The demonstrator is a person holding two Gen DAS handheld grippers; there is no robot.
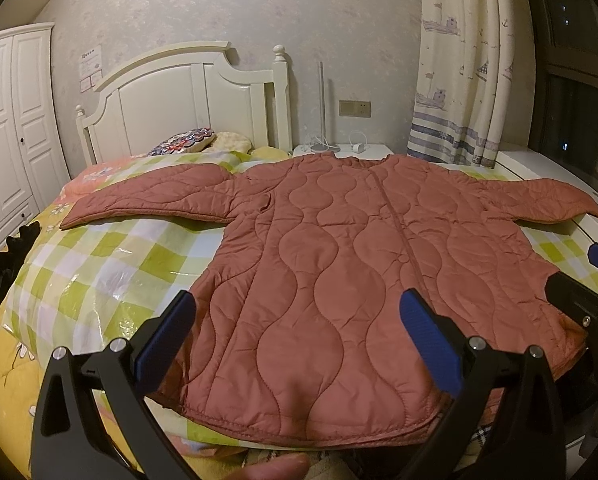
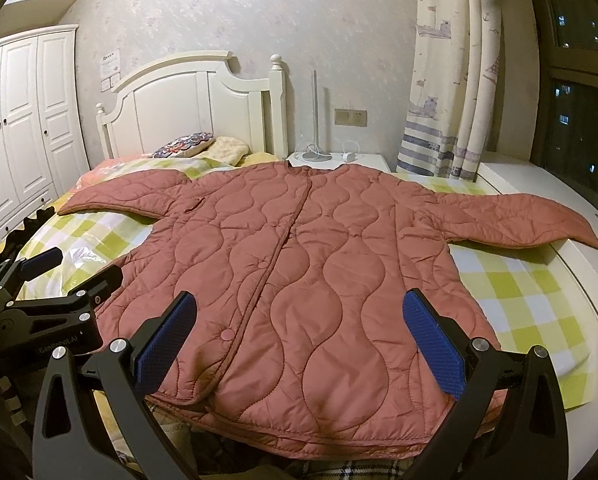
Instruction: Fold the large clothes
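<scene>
Rust-red quilted coat (image 1: 339,264) lies spread flat, front up, on one bed with a green-and-yellow checked cover (image 1: 111,248), both sleeves out sideways. From left: a white wardrobe (image 1: 7,120), cream headboard (image 1: 187,96), two pillows (image 1: 187,142), perhaps, one nightstand (image 1: 339,149), boat-print curtains (image 1: 463,60). Above the hem, left gripper (image 1: 299,344) and right gripper (image 2: 303,344) hover, jaws spread, holding nothing.
</scene>
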